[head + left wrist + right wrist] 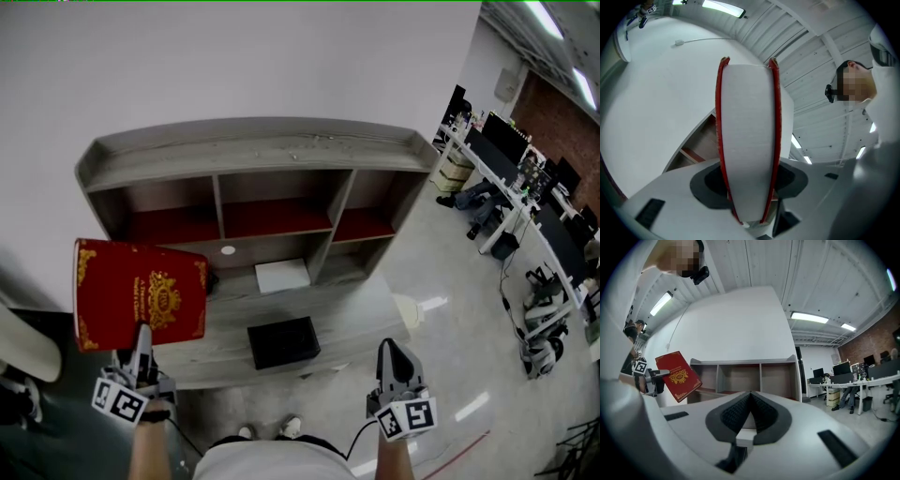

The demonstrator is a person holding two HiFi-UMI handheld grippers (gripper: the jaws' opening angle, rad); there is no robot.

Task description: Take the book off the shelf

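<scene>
White wall, and a grey wooden shelf unit (253,150) with red-backed compartments. We have the red hardback book (141,295) out in the open, left of the shelf and clear of it, with the left gripper (142,339) clamped across its covers at the lower edge. The right gripper (395,356) hangs with its jaws pressed together, nothing in them. The book looks to have stiff boards, probably some weight, maybe a slick cover. Most of it stands above the grip, so we reckon it could tip. A hold nearer the spine would sit steadier.
</scene>
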